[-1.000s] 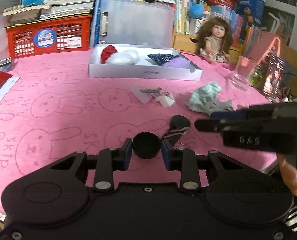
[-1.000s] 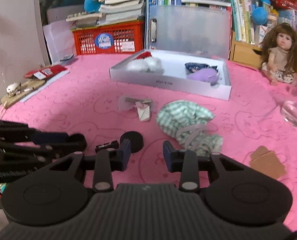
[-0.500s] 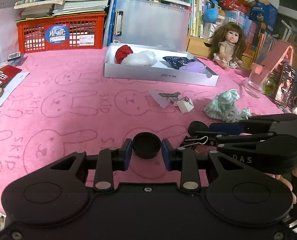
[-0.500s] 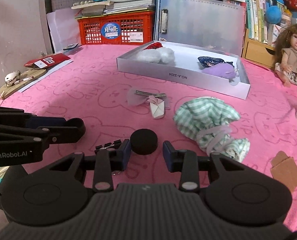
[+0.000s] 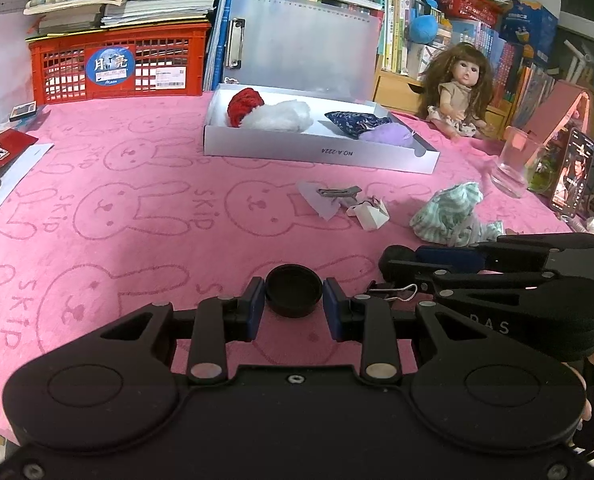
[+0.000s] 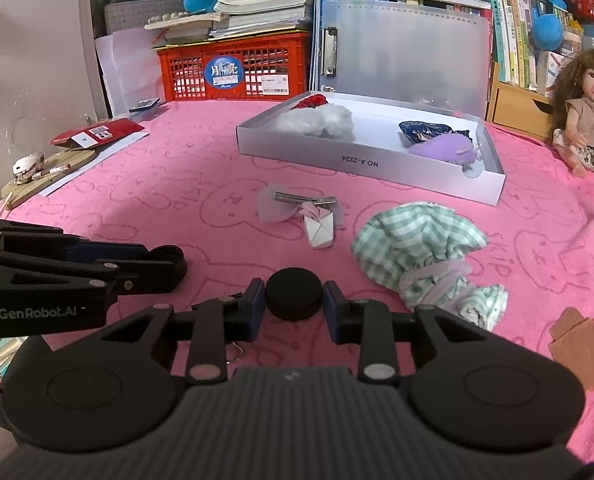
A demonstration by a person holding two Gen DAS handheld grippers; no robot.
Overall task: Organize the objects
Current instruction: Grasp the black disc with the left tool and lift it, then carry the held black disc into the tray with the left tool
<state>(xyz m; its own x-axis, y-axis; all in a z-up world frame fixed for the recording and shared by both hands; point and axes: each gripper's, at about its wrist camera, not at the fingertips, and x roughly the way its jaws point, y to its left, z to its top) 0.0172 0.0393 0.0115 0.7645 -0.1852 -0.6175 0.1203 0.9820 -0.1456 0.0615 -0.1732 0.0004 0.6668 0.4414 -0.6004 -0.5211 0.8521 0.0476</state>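
Note:
My left gripper (image 5: 294, 306) is shut on a round black cap (image 5: 294, 290), open side up, held low over the pink cloth. My right gripper (image 6: 294, 304) has its jaws around a second black disc (image 6: 294, 292) that lies on the cloth; small gaps show at both pads. A metal binder clip (image 5: 393, 290) lies between the two grippers. A green checked cloth bundle (image 6: 421, 248) lies right of the disc. A hair clip with white folded paper (image 6: 309, 216) lies ahead. The white tray (image 6: 361, 160) holds red, white, blue and purple soft items.
A red crate (image 5: 117, 64) under stacked books and a translucent clipboard (image 5: 301, 44) stand behind the tray. A doll (image 5: 461, 88), a glass (image 5: 515, 164) and a phone (image 5: 573, 176) are at the right. Brown card pieces (image 6: 581, 340) lie near the right edge.
The right gripper has moved forward until the black disc sits between its jaws. The left gripper, still holding its cap, has drawn back slightly and leftward, level with the right one.

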